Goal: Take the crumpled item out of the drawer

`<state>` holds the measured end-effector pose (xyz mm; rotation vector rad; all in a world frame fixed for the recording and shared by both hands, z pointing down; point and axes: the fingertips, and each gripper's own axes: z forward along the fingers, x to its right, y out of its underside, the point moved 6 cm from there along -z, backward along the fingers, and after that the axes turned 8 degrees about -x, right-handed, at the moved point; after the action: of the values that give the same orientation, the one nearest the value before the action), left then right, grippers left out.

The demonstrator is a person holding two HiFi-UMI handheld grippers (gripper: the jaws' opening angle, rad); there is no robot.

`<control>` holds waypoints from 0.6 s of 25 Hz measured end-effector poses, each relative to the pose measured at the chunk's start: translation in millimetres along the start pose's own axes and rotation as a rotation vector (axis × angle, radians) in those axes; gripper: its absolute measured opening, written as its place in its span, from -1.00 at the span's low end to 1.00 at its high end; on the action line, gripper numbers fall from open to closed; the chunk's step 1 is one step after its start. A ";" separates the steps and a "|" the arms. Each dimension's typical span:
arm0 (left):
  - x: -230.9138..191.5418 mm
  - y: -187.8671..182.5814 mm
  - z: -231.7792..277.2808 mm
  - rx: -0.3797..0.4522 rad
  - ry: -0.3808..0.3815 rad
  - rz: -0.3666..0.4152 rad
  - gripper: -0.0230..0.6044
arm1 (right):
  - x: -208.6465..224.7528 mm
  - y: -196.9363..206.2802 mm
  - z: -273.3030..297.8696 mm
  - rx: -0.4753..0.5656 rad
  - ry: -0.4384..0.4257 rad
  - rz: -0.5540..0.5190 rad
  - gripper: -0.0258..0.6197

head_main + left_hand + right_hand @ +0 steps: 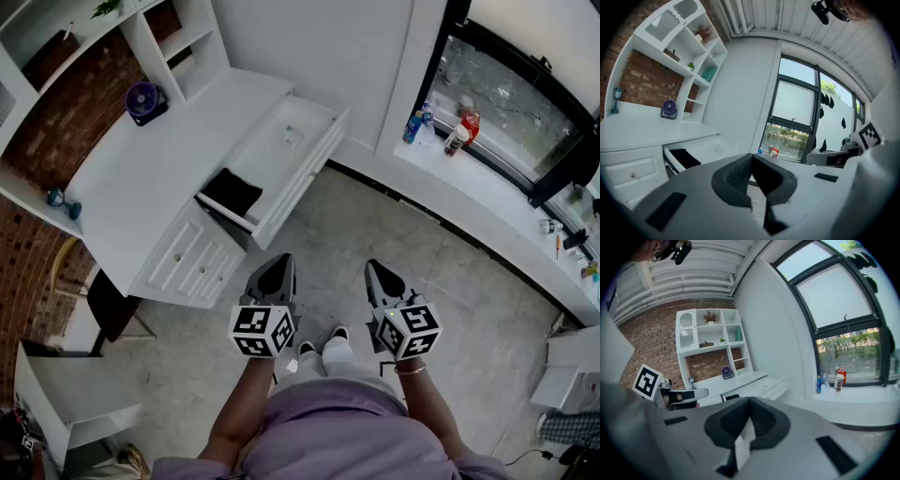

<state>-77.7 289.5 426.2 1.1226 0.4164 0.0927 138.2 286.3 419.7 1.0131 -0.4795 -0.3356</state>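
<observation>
In the open white drawer of the white surface, the head view shows the crumpled black cloth item lying at one end, while the left hand-held gripper and the right hand-held gripper hang side by side over the grey floor, short of that drawer. In the left gripper view, the left hand-held gripper is clenched on nothing, well apart from the drawer, where the black item lies. In the right gripper view, the right hand-held gripper is likewise clenched and empty, far from the drawer.
</observation>
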 end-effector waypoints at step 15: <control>15.0 -24.7 39.4 0.009 -0.038 0.034 -0.93 | 54.3 -28.5 -2.6 0.107 0.066 0.016 -0.91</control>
<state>-52.7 249.2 414.5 1.1391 0.3645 0.0992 184.2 248.1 406.0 1.1199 -0.4491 -0.2636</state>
